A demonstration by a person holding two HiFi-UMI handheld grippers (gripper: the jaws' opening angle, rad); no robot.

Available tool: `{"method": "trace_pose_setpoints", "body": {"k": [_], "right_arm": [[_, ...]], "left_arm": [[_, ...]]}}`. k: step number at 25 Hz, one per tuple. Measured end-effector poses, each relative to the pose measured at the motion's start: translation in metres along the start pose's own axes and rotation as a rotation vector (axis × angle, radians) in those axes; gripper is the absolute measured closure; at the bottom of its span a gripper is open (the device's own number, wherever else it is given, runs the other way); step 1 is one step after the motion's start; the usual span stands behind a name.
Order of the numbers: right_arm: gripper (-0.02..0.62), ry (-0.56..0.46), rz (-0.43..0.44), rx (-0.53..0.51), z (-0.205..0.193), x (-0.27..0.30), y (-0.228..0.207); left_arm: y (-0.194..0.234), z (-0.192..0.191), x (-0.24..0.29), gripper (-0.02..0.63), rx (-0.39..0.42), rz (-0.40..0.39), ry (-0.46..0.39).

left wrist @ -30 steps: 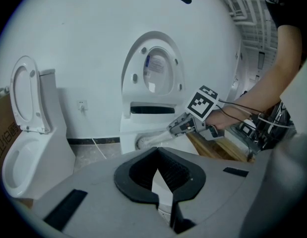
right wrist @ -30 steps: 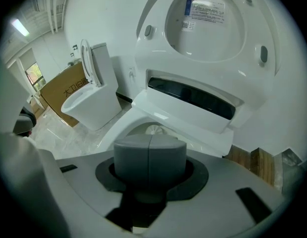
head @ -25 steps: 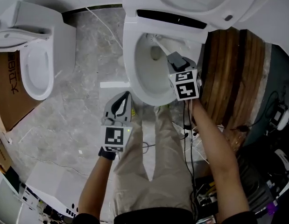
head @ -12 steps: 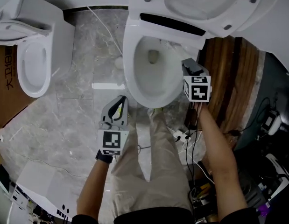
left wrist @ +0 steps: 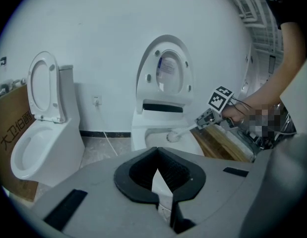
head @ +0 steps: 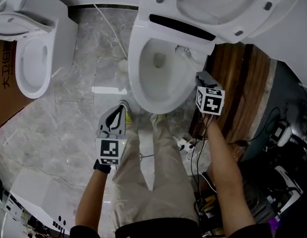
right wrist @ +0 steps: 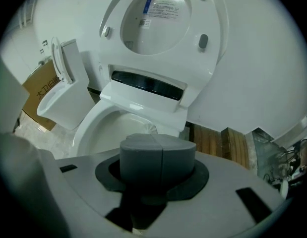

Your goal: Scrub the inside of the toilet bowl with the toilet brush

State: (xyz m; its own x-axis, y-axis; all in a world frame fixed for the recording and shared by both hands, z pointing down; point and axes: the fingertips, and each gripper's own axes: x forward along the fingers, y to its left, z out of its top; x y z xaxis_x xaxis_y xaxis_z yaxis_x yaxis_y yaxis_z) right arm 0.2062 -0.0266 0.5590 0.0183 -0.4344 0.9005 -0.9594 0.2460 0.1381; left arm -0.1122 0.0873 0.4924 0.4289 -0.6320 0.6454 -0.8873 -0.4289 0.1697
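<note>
The white toilet bowl [head: 143, 90] stands with its lid [head: 217, 4] raised. My right gripper [head: 202, 77] hangs beside the bowl's right rim, shut on the white toilet brush [head: 184, 52]. The brush head hangs at the bowl's back right, just under the seat hinge. The left gripper view shows the brush head [left wrist: 172, 136] over the rim and the right gripper [left wrist: 207, 119] holding its handle. In the right gripper view the shut jaws hide the handle; only bristles [right wrist: 149, 129] show. My left gripper [head: 115, 118] hovers over the floor, front left of the bowl, shut on nothing.
A second toilet [head: 29, 58] with its seat up stands at the left, a cardboard box [head: 2, 90] beside it. Wooden boards [head: 245, 90] lie to the right of the bowl. Cables [head: 190, 145] trail on the marble floor by the person's legs.
My right gripper has drawn back from over the bowl to its right rim, carrying the brush head from the middle toward the back right. The left gripper has drifted slightly left and down.
</note>
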Motion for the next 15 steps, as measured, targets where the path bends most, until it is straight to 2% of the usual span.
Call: {"method": "trace_pose_setpoints", "body": {"k": [15], "right_arm": [[0.436,0.046,-0.001,0.039,-0.048,-0.030,-0.010]], "left_arm": [[-0.026,0.025,0.018,0.588,-0.017,-0.024,-0.037]]}}
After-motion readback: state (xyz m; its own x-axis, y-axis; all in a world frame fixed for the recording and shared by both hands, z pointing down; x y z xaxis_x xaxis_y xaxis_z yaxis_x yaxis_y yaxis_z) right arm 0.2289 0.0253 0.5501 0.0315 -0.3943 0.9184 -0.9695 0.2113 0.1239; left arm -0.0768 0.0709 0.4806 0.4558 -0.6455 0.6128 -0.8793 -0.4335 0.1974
